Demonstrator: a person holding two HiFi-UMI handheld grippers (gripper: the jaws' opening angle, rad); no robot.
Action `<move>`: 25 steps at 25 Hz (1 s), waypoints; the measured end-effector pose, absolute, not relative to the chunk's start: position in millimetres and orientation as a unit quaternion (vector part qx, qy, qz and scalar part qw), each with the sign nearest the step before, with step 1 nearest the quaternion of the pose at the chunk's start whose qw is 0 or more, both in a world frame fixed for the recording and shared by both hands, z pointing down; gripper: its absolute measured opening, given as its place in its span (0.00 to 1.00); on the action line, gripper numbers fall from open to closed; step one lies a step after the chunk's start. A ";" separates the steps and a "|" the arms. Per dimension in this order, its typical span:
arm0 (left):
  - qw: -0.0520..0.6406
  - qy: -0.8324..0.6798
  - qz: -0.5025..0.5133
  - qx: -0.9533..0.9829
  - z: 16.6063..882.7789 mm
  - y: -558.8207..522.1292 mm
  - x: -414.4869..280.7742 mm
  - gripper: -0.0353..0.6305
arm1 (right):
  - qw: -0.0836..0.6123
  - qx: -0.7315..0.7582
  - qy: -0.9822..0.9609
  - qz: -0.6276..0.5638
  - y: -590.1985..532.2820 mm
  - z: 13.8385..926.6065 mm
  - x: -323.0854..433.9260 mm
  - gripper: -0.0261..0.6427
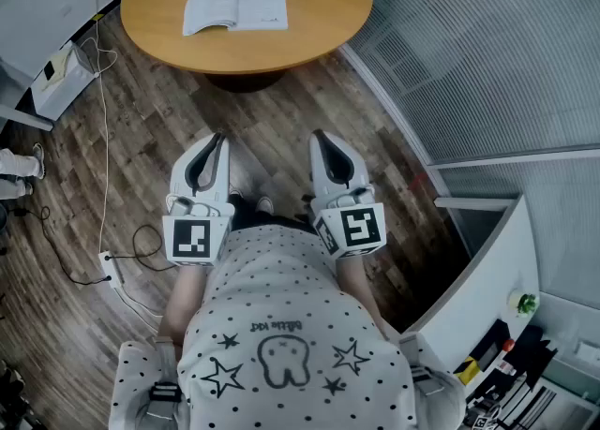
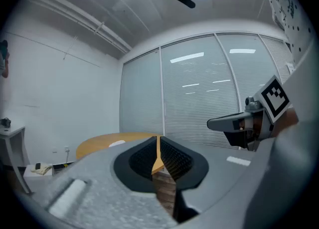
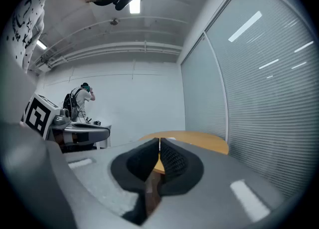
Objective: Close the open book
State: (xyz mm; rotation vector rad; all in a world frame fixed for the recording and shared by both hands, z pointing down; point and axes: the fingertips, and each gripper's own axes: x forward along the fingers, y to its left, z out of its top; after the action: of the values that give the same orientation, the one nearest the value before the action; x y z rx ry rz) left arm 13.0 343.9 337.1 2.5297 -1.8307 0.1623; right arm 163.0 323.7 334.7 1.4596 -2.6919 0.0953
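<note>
Open white book (image 1: 234, 2), pages up on round light-wood table (image 1: 319, 30), well ahead of both pairs of jaws, untouched. Left gripper (image 1: 217, 144): jaws pressed together, nothing between. Right gripper (image 1: 322, 140): jaws likewise together, empty. Dark plank floor (image 1: 141, 124) below the jaws.

white-paged book (image 1: 234, 2); honey-orange bench (image 1: 319, 25); dark brown plank floor (image 1: 122, 166); grey left gripper (image 1: 217, 140) and right gripper (image 1: 321, 138) with black-and-white square markers; white shirt (image 1: 281, 306), black dots and stars.

Print on open book (image 1: 234, 2) illegibly small
</note>
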 end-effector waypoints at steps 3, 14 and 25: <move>0.005 -0.589 0.050 0.807 341.1 342.8 8.8 0.07 | 0.039 0.476 -0.878 0.031 323.0 337.3 162.6 0.05; 0.029 -0.588 0.025 0.808 340.3 337.3 7.9 0.08 | 0.034 0.479 -0.877 0.030 319.0 333.9 165.1 0.05; 0.035 -0.579 0.020 0.814 338.6 339.0 20.1 0.07 | 0.028 0.483 -0.875 0.035 320.9 335.3 183.3 0.06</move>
State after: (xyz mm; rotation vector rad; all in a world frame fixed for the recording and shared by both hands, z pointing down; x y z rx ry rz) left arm 20.1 339.0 338.6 2.5035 -1.7800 0.0622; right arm 183.3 320.9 335.3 1.4896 -2.7003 0.1070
